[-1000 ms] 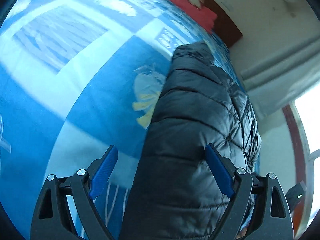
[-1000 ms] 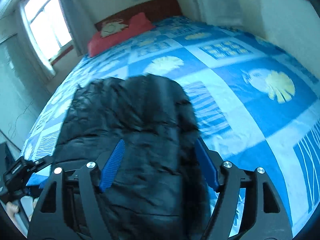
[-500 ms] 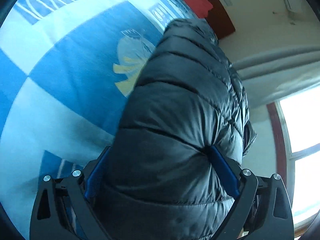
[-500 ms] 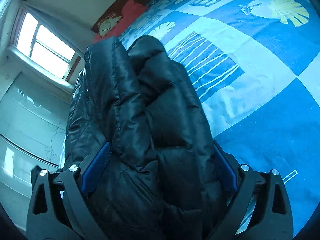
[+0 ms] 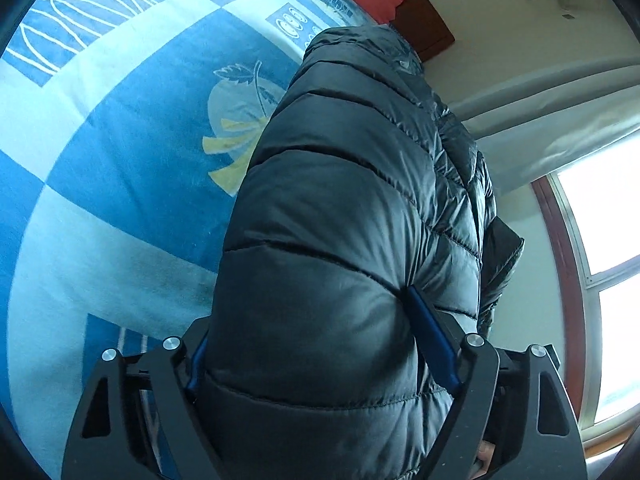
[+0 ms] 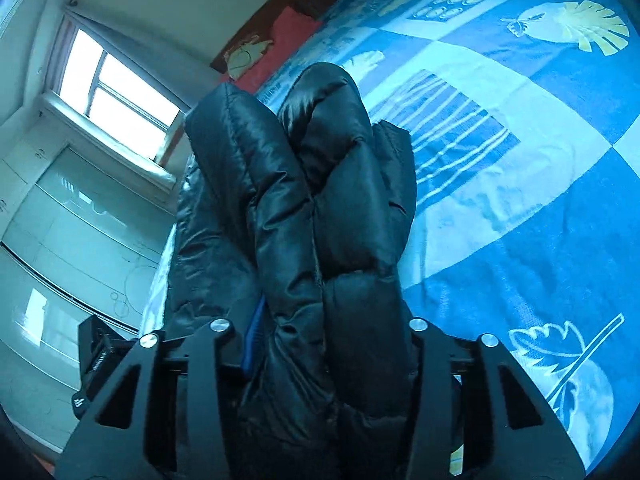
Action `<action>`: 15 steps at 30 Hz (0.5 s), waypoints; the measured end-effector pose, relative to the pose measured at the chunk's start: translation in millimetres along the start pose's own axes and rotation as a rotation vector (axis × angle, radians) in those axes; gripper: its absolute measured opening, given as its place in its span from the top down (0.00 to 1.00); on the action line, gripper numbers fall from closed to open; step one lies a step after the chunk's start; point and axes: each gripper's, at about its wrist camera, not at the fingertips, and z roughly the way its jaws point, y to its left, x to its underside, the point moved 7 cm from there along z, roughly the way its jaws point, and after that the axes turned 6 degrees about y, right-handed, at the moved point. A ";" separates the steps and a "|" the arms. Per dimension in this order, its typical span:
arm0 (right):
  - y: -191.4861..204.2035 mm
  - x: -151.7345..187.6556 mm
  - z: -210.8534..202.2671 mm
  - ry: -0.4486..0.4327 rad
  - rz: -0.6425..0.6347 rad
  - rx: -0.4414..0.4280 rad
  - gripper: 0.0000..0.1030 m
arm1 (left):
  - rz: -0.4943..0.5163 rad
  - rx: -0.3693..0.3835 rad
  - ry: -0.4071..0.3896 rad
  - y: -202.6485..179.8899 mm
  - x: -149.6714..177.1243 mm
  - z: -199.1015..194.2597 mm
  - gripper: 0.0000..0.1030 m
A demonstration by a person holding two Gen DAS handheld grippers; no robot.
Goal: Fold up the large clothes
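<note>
Big black puffy jacket [image 5: 344,216] lying on the bed [image 5: 120,168], on a blue and white bedspread with leaf pictures. Red pillow [image 6: 280,36] far off by the headboard, bright window [image 6: 116,92] on the wall beside.

Left tool [image 5: 316,336] closing on one puffy end of the jacket, blue pads [image 5: 432,340] pushing into the fabric on both sides, still spread wide around the fat bundle.

Right tool [image 6: 332,320] closing on the other end, squeezed in much tighter, bunched folds of jacket stuffed between the two sides. Only one blue pad [image 6: 254,336] peeking out there, the other hidden under the cloth.
</note>
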 end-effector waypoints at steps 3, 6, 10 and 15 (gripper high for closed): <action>15.6 -4.2 8.1 -0.005 -0.017 -0.027 0.62 | 0.008 -0.009 -0.015 3.3 -6.3 -12.4 0.22; 36.8 -7.8 26.0 0.002 -0.039 -0.062 0.62 | 0.026 -0.023 -0.057 6.9 -18.0 -35.0 0.22; 69.3 -13.8 64.7 0.032 -0.050 -0.118 0.63 | 0.025 -0.045 -0.102 24.3 -37.2 -61.5 0.22; 106.6 -14.4 115.9 0.079 -0.062 -0.189 0.63 | 0.008 -0.094 -0.170 56.3 -69.2 -94.9 0.22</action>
